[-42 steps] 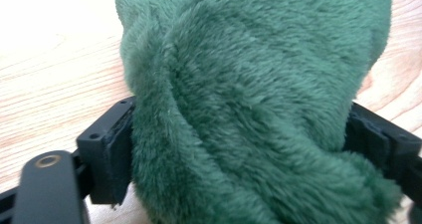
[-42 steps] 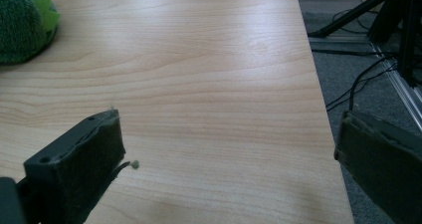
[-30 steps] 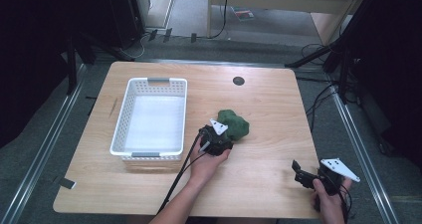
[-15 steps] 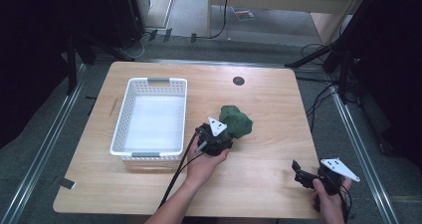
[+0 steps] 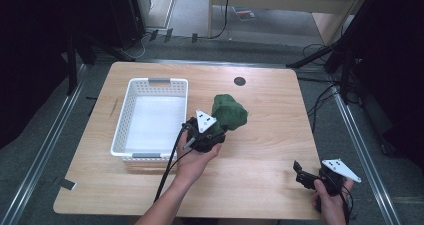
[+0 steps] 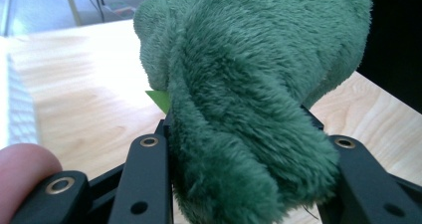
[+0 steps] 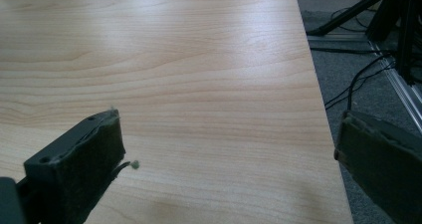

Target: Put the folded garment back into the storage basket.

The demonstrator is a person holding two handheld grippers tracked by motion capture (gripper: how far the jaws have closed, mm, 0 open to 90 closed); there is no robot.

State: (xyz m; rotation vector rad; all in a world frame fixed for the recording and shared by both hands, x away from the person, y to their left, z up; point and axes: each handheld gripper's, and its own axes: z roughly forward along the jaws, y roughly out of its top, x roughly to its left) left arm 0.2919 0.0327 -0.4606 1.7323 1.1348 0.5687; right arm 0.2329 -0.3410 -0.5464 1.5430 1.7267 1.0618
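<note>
Table (image 5: 260, 165) of pale wood, high view: left gripper (image 5: 216, 131) clamps a fuzzy green plush toy (image 5: 229, 112) beside the white plastic basket (image 5: 131, 110). Left gripper view: jaws pinch the plush. Right gripper view: right gripper (image 7: 229, 169) jaws gape wide, nothing between.

No legible text, label, brand or number anywhere.
</note>
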